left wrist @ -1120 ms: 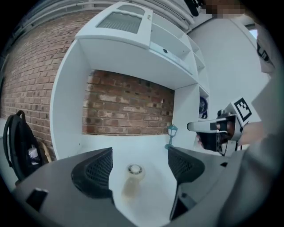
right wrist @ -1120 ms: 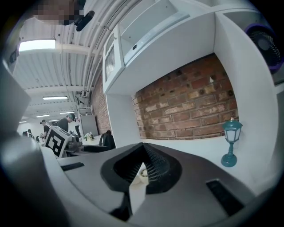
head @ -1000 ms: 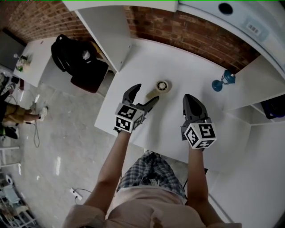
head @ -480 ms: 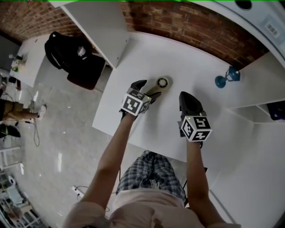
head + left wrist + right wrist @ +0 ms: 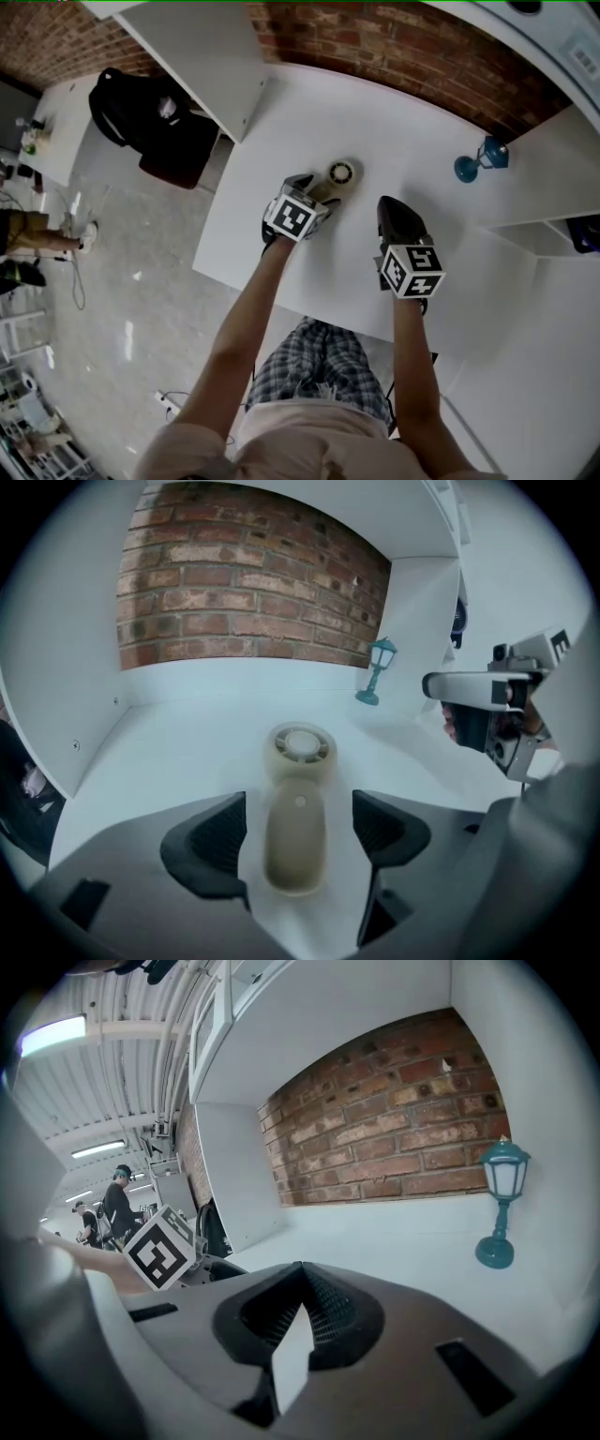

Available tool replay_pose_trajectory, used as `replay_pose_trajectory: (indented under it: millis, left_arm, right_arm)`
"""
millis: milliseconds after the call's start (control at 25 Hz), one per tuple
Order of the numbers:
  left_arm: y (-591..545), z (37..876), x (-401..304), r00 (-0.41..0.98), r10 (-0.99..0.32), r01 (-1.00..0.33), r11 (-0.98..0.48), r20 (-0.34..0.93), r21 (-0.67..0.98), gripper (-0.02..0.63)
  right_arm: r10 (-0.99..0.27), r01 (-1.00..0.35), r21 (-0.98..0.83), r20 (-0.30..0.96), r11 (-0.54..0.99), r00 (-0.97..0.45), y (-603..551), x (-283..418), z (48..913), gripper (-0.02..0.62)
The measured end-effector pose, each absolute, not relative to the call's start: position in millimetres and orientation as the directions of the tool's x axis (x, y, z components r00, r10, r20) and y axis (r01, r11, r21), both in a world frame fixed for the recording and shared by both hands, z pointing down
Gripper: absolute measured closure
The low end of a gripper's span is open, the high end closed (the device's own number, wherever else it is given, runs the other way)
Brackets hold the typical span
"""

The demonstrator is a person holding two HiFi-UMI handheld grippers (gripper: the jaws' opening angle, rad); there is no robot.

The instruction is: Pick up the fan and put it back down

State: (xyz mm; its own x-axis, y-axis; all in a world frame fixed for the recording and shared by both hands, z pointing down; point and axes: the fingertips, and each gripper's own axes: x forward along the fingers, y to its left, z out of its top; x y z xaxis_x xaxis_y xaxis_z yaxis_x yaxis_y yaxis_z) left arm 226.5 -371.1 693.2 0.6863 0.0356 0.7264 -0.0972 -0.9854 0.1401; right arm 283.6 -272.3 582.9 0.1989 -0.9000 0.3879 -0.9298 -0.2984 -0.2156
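A small cream hand-held fan lies flat on the white table, its round head pointing away from me. My left gripper is open, one jaw on each side of the fan's handle with a gap on both sides. In the head view the left gripper sits over the handle. My right gripper hovers to the right of the fan, apart from it; in the right gripper view the right gripper has its fingertips meeting with nothing between them.
A teal lantern ornament stands at the table's far right by a white shelf unit. A brick wall runs behind the table. A white panel bounds the left side, with a black bag on a chair beyond it.
My left gripper has moved forward, from short of the fan to straddling its handle. The right gripper has shifted slightly forward and stays shut.
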Motion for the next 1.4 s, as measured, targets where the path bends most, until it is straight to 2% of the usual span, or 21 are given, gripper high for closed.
replay_pose_trajectory:
  millis: [480, 560, 1120, 1400]
  left_arm:
    - [-365, 705, 228, 0.606, 0.008, -0.052, -0.997, 0.795, 0.049, 0.348]
    - [-366, 706, 229, 0.602, 0.002, -0.056, -0.997, 0.798, 0.044, 0.391]
    - [-363, 700, 227, 0.631, -0.046, -0.102, -0.994, 0.775, 0.024, 0.402]
    - [-364, 675, 224, 0.685, -0.078, -0.141, -0.990, 0.724, 0.026, 0.402]
  right_arm:
    - [-0.897, -0.925, -0.227, 0.395, -0.305, 0.199, -272, 284, 589, 0.583]
    - [-0.897, -0.924, -0.228, 0.394, -0.308, 0.202, -271, 286, 590, 0.583]
    - [-0.893, -0.915, -0.236, 0.395, -0.328, 0.218, -259, 293, 590, 0.583]
    - [-0.891, -0.911, -0.236, 0.392, -0.339, 0.230, -252, 291, 584, 0.583]
